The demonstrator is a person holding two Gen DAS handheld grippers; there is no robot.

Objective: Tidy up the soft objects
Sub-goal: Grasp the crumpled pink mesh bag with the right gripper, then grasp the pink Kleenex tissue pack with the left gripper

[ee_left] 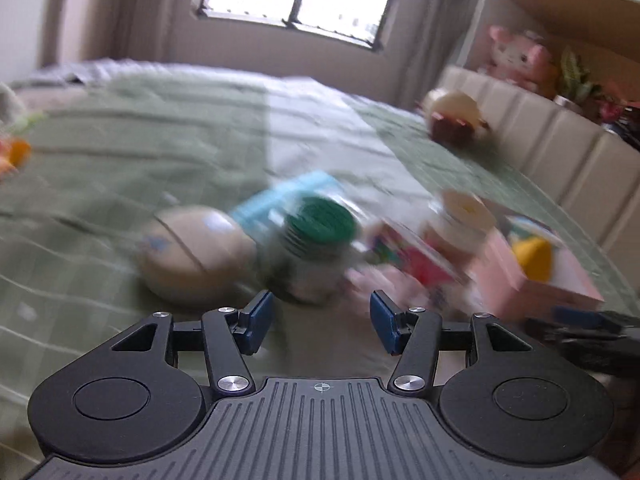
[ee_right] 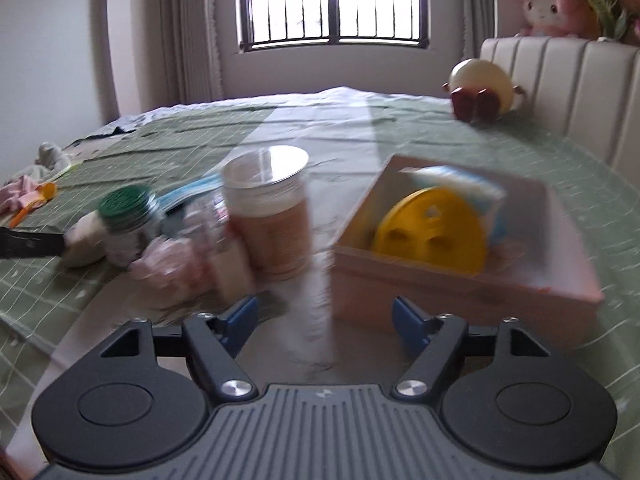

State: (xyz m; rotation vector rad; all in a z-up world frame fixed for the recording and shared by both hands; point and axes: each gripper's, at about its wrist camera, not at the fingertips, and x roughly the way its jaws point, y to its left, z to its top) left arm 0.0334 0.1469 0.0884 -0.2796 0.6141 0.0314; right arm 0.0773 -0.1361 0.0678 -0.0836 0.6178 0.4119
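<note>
My left gripper (ee_left: pixel 322 322) hangs low over the green bedspread (ee_left: pixel 120 160), jaws wide, nothing between them. My right gripper (ee_right: pixel 324 322) is likewise spread wide and empty, just short of the pink box (ee_right: pixel 460 292).

Both views are blurred. Near centre a cluster lies on the bed: a beige rounded soft object (ee_left: pixel 192 254) at the left, a jar with a green lid (ee_left: pixel 320 224) beside it, a pale pink crumpled soft item (ee_right: pixel 168 268) in front, and a brown cup with a clear lid (ee_right: pixel 272 216) at the right. A blue-and-white packet (ee_left: pixel 288 196) lies behind the jar.

The pink box sits to the right of the cluster, holding a yellow disc (ee_right: pixel 432 236) and a blue-and-white pack (ee_right: pixel 460 184).

Far right, by the padded headboard (ee_right: pixel 560 80), sits a cream-and-maroon plush (ee_right: pixel 480 88). A pink plush (ee_right: pixel 548 6) sits on the ledge behind the headboard. Far left lie crumpled cloths (ee_right: pixel 24 192).
</note>
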